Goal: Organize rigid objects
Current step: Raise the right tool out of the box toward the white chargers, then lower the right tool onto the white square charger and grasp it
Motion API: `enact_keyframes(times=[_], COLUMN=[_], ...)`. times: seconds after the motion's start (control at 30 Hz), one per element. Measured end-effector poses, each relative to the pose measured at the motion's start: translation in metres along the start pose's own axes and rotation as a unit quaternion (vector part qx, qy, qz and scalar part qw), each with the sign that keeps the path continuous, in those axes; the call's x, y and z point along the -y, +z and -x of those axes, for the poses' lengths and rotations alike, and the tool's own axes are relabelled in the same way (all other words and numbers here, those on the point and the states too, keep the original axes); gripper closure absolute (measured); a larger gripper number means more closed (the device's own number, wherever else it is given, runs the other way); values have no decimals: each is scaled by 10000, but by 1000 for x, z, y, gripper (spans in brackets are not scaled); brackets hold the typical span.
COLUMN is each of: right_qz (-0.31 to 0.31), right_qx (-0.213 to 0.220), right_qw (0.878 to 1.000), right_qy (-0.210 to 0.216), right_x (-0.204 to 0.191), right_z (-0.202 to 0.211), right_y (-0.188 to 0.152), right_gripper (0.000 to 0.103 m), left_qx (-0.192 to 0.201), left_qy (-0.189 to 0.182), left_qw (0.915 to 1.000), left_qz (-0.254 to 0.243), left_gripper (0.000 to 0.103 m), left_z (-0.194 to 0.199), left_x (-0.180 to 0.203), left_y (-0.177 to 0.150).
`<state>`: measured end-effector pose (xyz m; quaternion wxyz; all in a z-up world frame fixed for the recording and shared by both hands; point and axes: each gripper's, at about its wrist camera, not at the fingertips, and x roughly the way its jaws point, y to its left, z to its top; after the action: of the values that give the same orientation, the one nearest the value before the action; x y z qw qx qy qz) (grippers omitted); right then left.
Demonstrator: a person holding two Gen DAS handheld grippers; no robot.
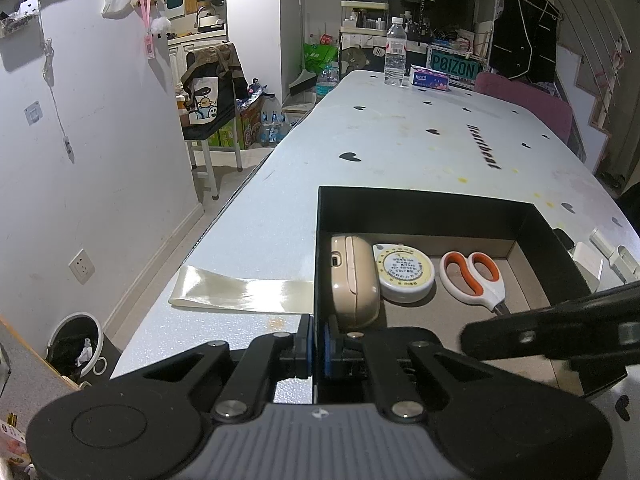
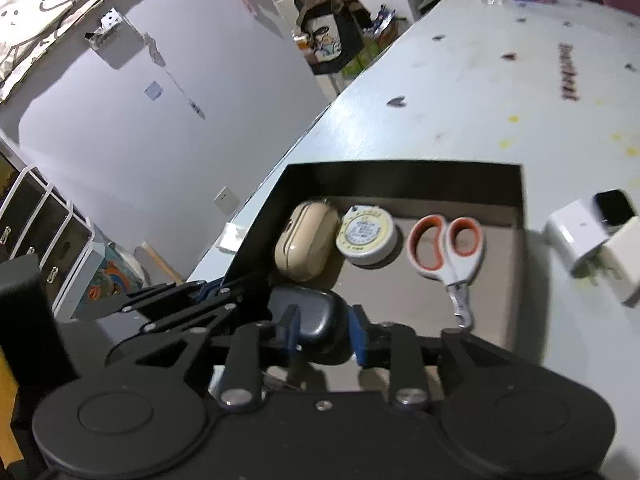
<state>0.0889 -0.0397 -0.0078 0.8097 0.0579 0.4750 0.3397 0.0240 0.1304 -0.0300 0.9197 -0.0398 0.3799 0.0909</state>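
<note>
Dark case (image 2: 316, 320) half hidden between right hand-held gripper (image 2: 324, 336) pads

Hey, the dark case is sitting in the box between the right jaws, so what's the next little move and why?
Probably lift the right gripper straight up and out of the black box. Its jaws stand apart around the dark blue case, which appears to rest on the box floor below the beige case. White chargers wait outside, while the left gripper clamps the box wall.

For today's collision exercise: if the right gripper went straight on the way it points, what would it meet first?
Probably the dark case lying between its open jaws in the black box; depth is hard to judge.
</note>
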Motion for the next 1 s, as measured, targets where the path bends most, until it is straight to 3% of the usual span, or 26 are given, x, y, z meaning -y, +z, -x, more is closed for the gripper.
enact_keyframes(times=[0.23,0.4,0.57,0.77,1.0], right_qz=[164,256,313,248,-82], right_qx=[299,519,648,892,1199], right_qw=[9975,9950,9935,9882,9743], right_qy=[-627,-820,-887,-1217,-1906], right_x=[-1,-1,1,15,46], right_z=[25,39,46,56,70], right_y=[-11,-14,-17,-16,-12], right_gripper=[51,23,8,4,3], left_qx=[-1,0,1,0,2], left_qy=[5,2,31,65,66], left_qw=[10000,10000,10000,10000,10000], left_qz=[-3,1,-10,-14,-13], left_gripper=[98,98,98,98,98], left_z=[0,0,0,-1,-1], left_x=[0,0,-1,0,0], left_y=[0,0,0,0,0])
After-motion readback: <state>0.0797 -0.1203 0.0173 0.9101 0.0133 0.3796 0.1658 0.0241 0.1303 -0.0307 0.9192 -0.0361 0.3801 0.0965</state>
